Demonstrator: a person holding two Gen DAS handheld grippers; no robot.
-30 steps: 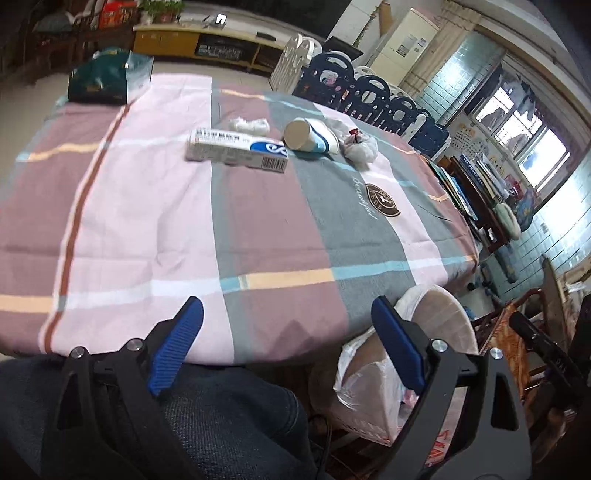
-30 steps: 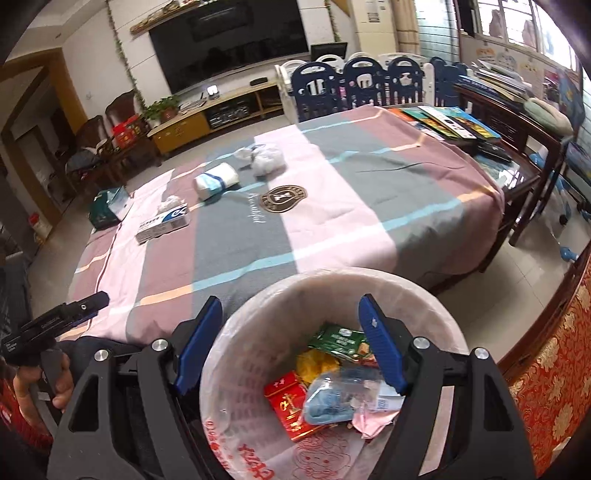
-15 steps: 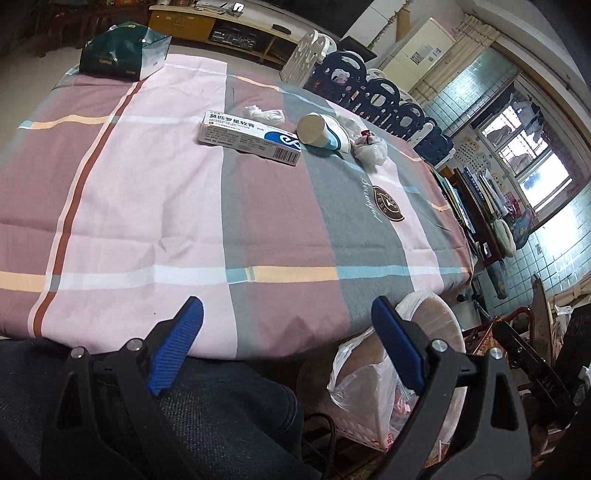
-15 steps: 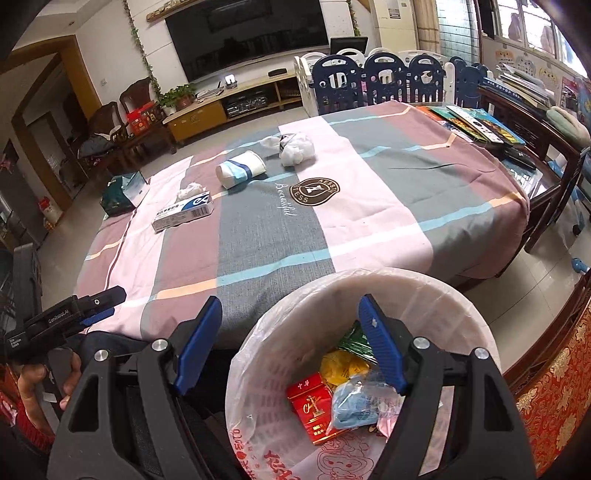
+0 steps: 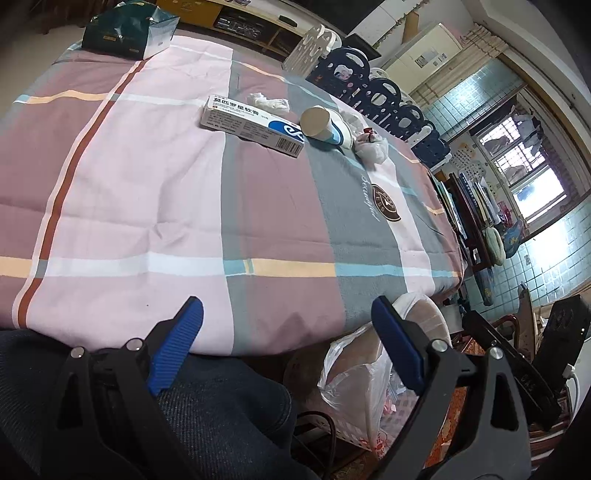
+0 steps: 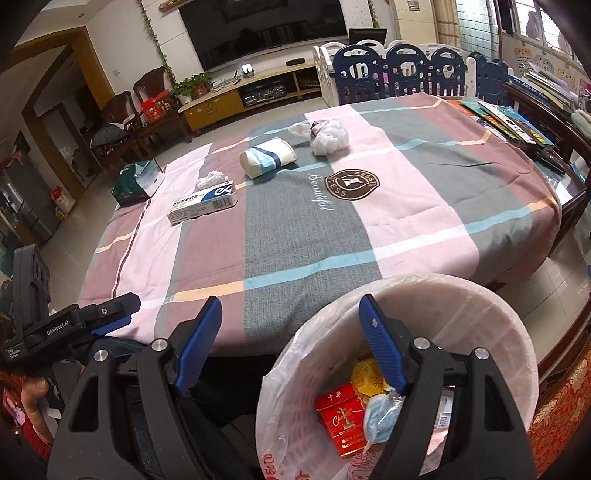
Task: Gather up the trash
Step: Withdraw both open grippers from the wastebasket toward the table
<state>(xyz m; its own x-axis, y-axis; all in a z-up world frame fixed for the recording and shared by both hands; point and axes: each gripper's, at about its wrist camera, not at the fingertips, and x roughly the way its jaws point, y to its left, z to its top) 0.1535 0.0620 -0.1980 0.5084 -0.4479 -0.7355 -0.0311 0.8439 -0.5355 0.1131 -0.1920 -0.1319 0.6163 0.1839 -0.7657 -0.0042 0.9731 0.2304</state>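
On the plaid tablecloth (image 5: 147, 184) at the far side lie a white and blue ointment box (image 5: 253, 125) (image 6: 202, 203), a crumpled tissue (image 5: 267, 101) (image 6: 210, 180), a tipped paper cup (image 5: 325, 125) (image 6: 267, 157) and a crumpled white bag (image 5: 371, 147) (image 6: 328, 136). My left gripper (image 5: 286, 332) is open and empty at the near table edge. My right gripper (image 6: 290, 325) is open and empty, above the near edge and the rim of a lined white trash bin (image 6: 480, 306) (image 5: 417, 314) holding a red packet and wrappers.
A green tissue box (image 5: 125, 29) (image 6: 136, 181) sits at the table's far left corner. Books (image 6: 517, 122) lie on a side table at the right. A blue and white play fence (image 6: 406, 74) stands behind the table. My lap is under the left gripper.
Both grippers have moved up and forward toward the table; the trash items look nearer. The bin has slid lower and to the right in the right wrist view. Both jaws stay open.
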